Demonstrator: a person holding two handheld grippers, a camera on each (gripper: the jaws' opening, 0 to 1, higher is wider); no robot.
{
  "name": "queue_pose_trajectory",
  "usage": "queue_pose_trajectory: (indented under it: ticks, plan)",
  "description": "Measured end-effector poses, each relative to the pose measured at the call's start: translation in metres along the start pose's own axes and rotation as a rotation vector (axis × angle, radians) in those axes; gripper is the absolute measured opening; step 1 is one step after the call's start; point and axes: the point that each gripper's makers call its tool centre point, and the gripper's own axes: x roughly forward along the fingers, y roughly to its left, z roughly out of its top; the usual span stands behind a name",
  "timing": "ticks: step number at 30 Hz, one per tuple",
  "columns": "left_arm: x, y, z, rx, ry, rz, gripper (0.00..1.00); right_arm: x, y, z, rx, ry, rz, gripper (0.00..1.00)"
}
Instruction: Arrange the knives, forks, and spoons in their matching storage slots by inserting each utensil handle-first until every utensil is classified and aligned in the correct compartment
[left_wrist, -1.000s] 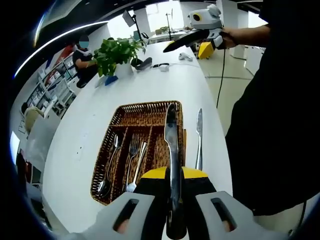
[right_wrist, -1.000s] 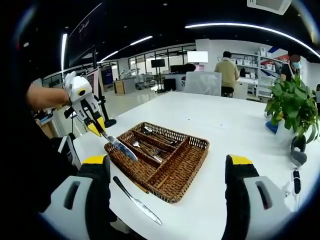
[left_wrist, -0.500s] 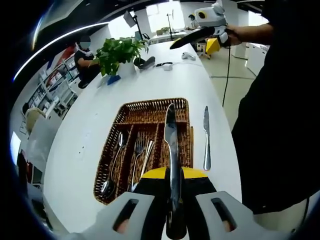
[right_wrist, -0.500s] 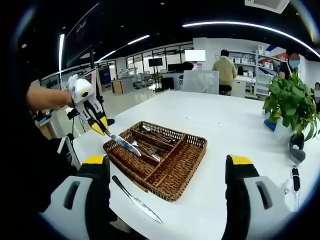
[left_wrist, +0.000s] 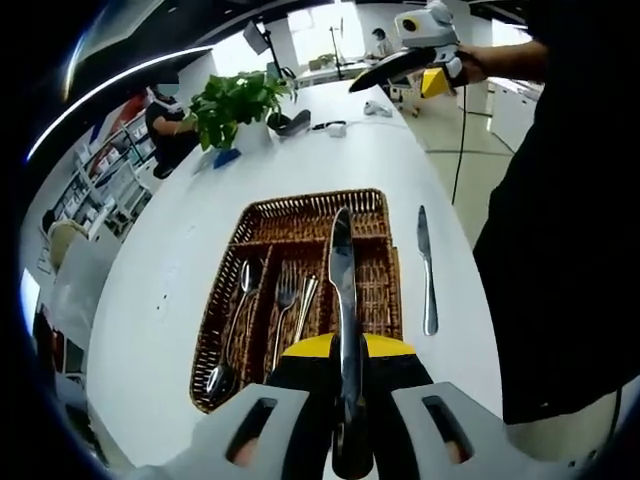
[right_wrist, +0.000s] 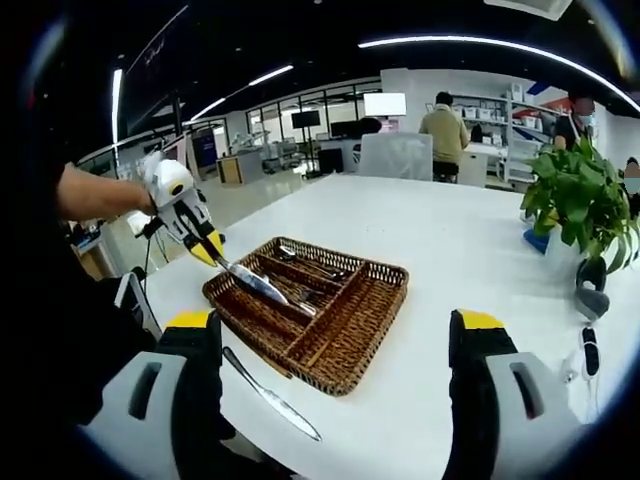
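Left gripper view looks down on a brown wicker tray (left_wrist: 375, 205) that sits on a long white table (left_wrist: 180, 240). Going from the left side of the tray, a spoon (left_wrist: 228, 345) lies in the first slot. Next to it, in the middle slot, lie a fork (left_wrist: 282, 315) and one more shiny piece whose kind I cannot tell. The slot on the right side of the tray is mostly hidden by the knife (left_wrist: 343, 300) that the left gripper (left_wrist: 345, 400) holds. The jaws are squeezed tight on the knife handle, and the blade points out over the tray. Just past the right edge of the tray, a second knife (left_wrist: 426, 270) lies flat on the table, close to the tray but not touching it. Far beyond the tray stands a green plant (left_wrist: 235, 100) in a white pot. Up and to the right of the tray, the right gripper (left_wrist: 385, 75) hangs in the air in a hand.

In the right gripper view, the left gripper (right_wrist: 205, 245) comes in at the left of the tray (right_wrist: 345, 345) and holds its knife (right_wrist: 255, 282) slanted over it. The second knife (right_wrist: 270, 395) lies on the table in front of the tray. The right gripper's (right_wrist: 335, 385) yellow-tipped jaws stand wide apart and hold nothing. The plant (right_wrist: 575, 200) is far off to the right of the tray.
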Motion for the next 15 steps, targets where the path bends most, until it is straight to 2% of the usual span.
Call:
queue_pose_trajectory:
  ticks: [10, 15]
  plan:
    - [0.019, 0.006, -0.012, -0.015, 0.000, -0.015, 0.06, 0.002, -0.006, 0.001, 0.011, 0.016, -0.013, 0.97]
    - [0.030, 0.005, -0.024, -0.021, 0.010, -0.021, 0.06, 0.002, -0.009, -0.002, 0.022, 0.027, -0.024, 0.97]
